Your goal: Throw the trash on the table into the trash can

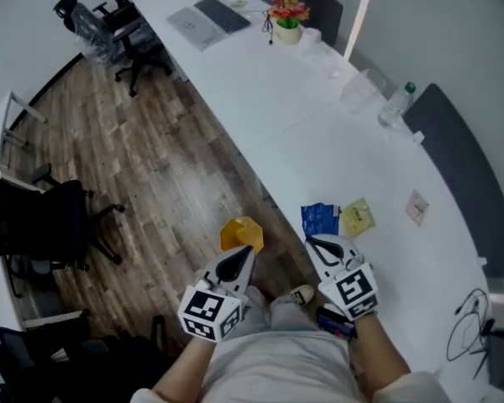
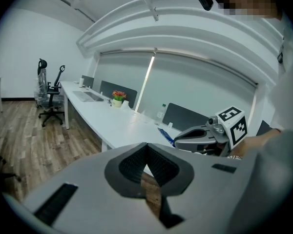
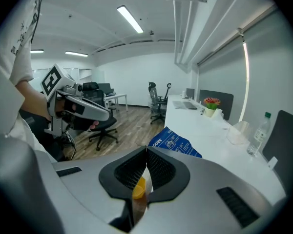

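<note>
the flat blue printed foil packet and the small yellow sachet lie side by side close to the floor-side edge of the long white table. both look light, thin and crinkly, probably slippery, so a pinch on a free corner or edge seems best. the orange trash can stands on the floor just off that edge. the left gripper and the right gripper each have their jaws pressed together with nothing between them. the right one hangs just beside the blue packet.
</note>
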A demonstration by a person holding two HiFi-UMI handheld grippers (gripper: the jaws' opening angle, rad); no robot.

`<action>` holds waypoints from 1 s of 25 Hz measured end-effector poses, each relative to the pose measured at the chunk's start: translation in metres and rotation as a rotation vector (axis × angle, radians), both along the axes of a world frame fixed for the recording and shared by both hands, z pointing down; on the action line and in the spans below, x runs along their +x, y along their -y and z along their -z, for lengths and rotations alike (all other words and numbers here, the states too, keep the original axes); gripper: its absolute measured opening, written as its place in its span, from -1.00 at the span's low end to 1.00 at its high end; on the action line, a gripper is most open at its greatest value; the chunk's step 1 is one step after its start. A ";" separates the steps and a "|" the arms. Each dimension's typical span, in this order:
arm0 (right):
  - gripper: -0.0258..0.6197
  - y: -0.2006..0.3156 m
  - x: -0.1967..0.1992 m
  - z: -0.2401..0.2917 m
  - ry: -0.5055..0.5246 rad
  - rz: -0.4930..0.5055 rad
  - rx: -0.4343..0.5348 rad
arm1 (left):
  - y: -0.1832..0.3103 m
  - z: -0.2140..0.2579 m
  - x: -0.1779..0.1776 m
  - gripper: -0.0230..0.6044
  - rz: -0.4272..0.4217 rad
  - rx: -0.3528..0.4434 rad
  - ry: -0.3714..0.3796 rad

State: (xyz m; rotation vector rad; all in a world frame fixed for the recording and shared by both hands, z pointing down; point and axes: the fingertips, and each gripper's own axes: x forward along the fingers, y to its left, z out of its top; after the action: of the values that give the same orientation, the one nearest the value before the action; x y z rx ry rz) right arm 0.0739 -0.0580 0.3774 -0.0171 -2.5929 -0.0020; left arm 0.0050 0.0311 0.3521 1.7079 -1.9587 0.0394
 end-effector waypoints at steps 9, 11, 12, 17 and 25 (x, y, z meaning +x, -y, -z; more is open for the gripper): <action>-0.82 -0.050 -0.072 0.009 -0.007 0.117 -0.009 | -0.048 0.000 -0.061 -0.92 0.088 0.024 -0.010; -0.82 -0.059 -0.086 0.009 -0.014 0.132 0.003 | -0.057 0.000 -0.072 -0.92 0.088 0.026 0.001; -0.82 -0.064 -0.093 0.009 -0.016 0.140 0.009 | -0.062 0.000 -0.078 -0.92 0.089 0.027 0.002; -0.82 -0.082 -0.126 0.011 -0.014 0.171 0.013 | -0.083 -0.003 -0.104 -0.92 0.106 0.029 -0.002; -0.82 -0.088 -0.153 0.004 -0.040 0.248 -0.008 | -0.089 -0.007 -0.128 -0.92 0.184 0.024 -0.023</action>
State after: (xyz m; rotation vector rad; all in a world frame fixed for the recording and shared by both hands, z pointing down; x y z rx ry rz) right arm -0.0790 0.0301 0.3734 -0.3381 -2.5336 -0.0805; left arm -0.1226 0.1196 0.3590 1.5286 -2.0984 -0.0701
